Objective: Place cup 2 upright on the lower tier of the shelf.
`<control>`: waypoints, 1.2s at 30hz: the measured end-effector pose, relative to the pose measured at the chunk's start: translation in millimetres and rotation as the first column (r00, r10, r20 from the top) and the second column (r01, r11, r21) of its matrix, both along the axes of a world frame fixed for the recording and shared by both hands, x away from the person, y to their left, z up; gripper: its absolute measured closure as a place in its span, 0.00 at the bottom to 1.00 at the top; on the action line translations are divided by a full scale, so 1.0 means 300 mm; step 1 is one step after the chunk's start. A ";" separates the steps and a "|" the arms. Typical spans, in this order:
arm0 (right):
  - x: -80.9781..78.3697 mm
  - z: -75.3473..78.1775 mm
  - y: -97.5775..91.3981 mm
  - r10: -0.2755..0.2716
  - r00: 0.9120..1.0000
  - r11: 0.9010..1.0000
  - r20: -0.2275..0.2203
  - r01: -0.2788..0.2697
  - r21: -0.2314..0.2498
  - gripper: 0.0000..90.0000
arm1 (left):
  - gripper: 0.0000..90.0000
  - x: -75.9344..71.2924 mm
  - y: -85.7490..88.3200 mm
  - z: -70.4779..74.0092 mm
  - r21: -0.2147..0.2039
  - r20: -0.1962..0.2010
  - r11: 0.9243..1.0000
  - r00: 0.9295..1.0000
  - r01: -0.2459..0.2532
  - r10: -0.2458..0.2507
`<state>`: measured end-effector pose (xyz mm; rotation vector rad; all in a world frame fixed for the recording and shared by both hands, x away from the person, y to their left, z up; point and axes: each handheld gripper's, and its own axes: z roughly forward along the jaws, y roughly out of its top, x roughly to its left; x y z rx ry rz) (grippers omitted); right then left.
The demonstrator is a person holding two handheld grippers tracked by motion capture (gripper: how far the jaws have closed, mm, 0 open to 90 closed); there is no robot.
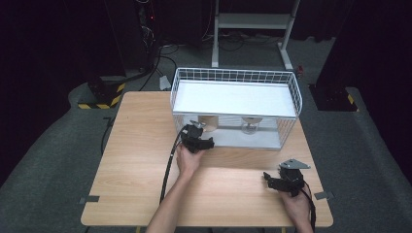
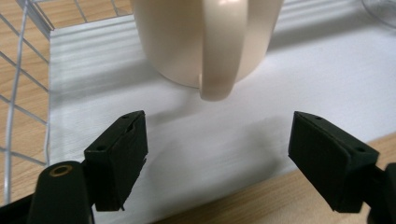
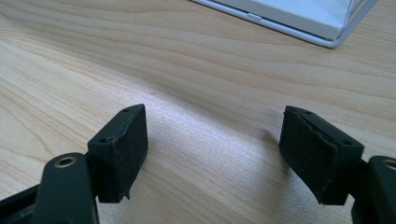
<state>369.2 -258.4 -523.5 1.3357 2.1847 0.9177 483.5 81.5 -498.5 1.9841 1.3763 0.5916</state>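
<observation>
A cream mug (image 2: 205, 42) stands on the white lower shelf (image 2: 261, 116) of a wire rack (image 1: 291, 85), its handle turned toward my left gripper (image 2: 217, 135). That gripper's jaws stand apart with nothing between them, and the handle hangs just beyond their tips. From the high view the left gripper (image 1: 197, 132) sits at the rack's front left opening, right before the mug (image 1: 210, 122). My right gripper (image 1: 271, 179) rests open over the bare wooden table near the front right. Its jaws (image 3: 215, 135) hold nothing.
A clear stemmed glass (image 1: 250, 126) stands on the lower shelf to the right of the mug. The rack's upper shelf (image 1: 233, 97) roofs over both. Wire walls close the rack's sides. The wooden table (image 1: 136, 145) has open space left and front.
</observation>
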 end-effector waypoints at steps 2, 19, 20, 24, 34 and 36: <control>0.000 0.000 0.000 0.000 1.000 1.000 0.000 0.000 0.000 0.26 | 0.22 -0.008 0.002 0.004 -0.003 0.010 1.000 1.000 0.014 -0.014; 0.000 0.000 0.000 0.000 1.000 1.000 0.000 0.000 0.000 0.26 | 0.20 -0.077 0.026 0.055 -0.045 0.052 0.998 0.998 0.045 -0.042; 0.000 0.000 0.000 0.000 1.000 1.000 0.000 0.000 0.000 0.26 | 0.19 -0.081 0.028 0.059 -0.045 0.056 0.998 0.997 0.046 -0.044; 0.000 0.000 0.000 0.000 1.000 1.000 0.000 0.000 0.000 0.26 | 0.19 -0.098 0.033 0.064 -0.054 0.063 0.997 0.997 0.050 -0.047; 0.000 0.000 0.000 0.000 1.000 1.000 0.000 0.000 0.000 0.26 | 0.20 -0.133 0.041 0.086 -0.061 0.080 0.996 0.995 0.067 -0.062; 0.000 0.000 0.000 0.000 1.000 1.000 0.000 0.000 0.000 0.26 | 0.20 -0.141 0.041 0.089 -0.065 0.083 0.995 0.994 0.070 -0.064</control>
